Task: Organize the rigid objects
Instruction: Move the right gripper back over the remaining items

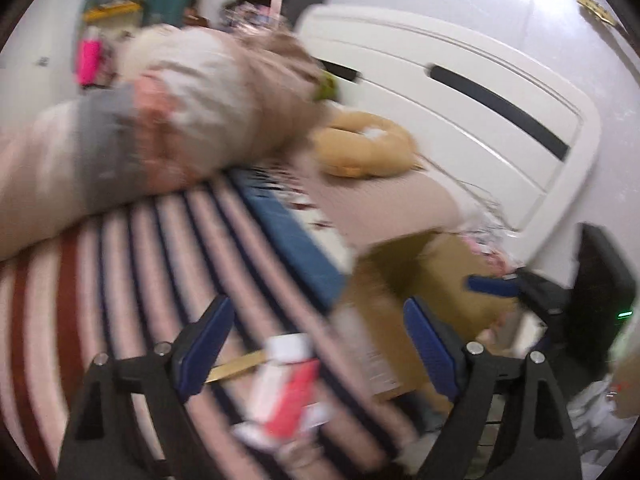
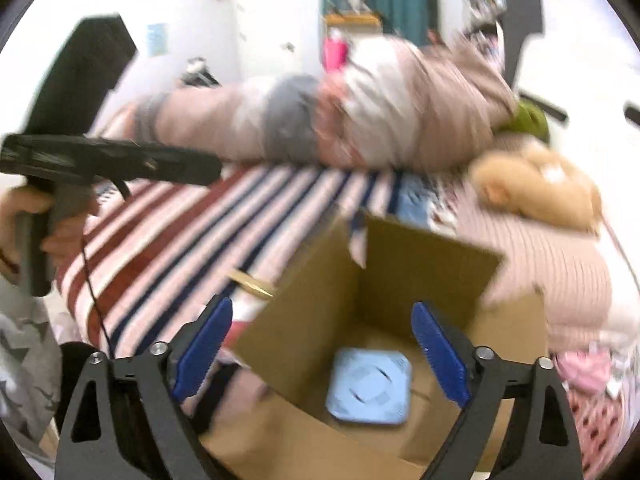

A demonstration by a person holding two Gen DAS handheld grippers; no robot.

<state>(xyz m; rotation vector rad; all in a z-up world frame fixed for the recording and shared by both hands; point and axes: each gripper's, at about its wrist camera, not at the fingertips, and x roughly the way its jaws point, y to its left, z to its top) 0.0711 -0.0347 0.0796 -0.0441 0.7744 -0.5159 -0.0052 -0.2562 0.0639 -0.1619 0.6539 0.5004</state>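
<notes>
Box of brown cardboard stands open at the edge of the striped bed, and a pale blue square item lies flat on its floor. The right gripper hangs above the opening, fingers spread wide and holding nothing. The left gripper is also spread, over the bed; between its fingers lies a white and red packet, perhaps a bottle, too blurred to tell, touching neither finger.
</notes>
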